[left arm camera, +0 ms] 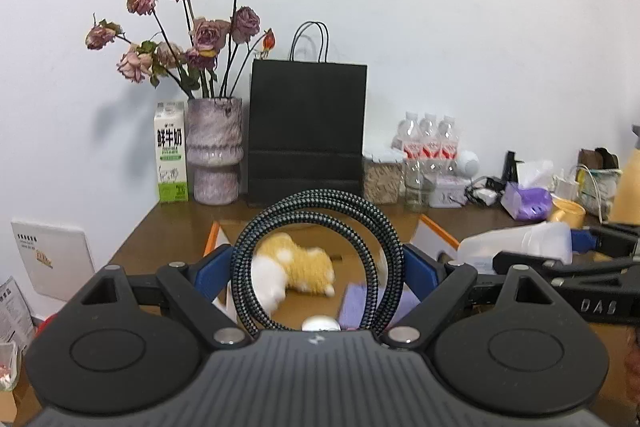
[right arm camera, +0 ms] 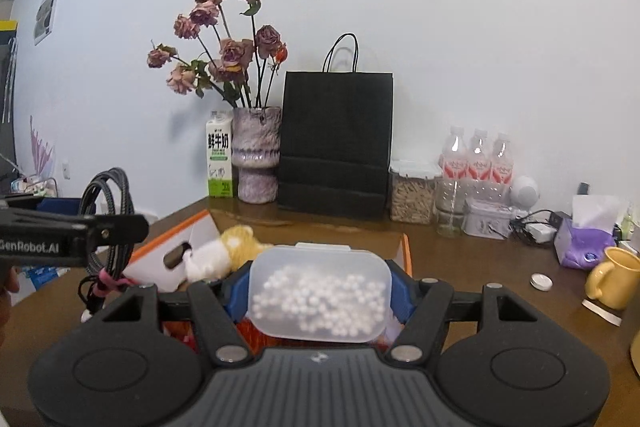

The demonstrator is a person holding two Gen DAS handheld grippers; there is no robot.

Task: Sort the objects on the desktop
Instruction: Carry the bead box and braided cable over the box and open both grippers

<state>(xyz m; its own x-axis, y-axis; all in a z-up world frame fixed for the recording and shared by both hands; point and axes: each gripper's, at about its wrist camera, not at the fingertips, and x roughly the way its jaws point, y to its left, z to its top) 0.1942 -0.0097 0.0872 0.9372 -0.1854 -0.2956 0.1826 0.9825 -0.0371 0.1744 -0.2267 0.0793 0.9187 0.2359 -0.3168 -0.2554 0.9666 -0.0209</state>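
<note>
The brown wooden desk (right arm camera: 480, 259) carries everything, and the landmark on it is the open cardboard box with orange edges (right arm camera: 168, 247), which stands in the middle of the desk, in front of both grippers. Behind the box, against the white wall, stands a tall black paper bag with cord handles (left arm camera: 306, 131). To the left of the bag is a mottled purple ceramic vase with dried pink roses (left arm camera: 214, 151), and further left a white and green milk carton (left arm camera: 171, 153). Behind the box to the right stand three clear plastic water bottles with red labels (right arm camera: 476, 159). Inside the box lies a yellow and white plush toy (left arm camera: 296, 267). The right gripper (right arm camera: 318, 291) is above the near part of the box; its fingers are partly open and press on both sides of a translucent plastic container full of small white balls (right arm camera: 320, 293), which hangs clear of the box. The left gripper (left arm camera: 318, 267) is also above the box, with fingers almost fully spread against the sides of a coiled black braided cable (left arm camera: 320, 219), which stands upright between them. To the right of the box stands a yellow ceramic mug (right arm camera: 612, 277).
</note>
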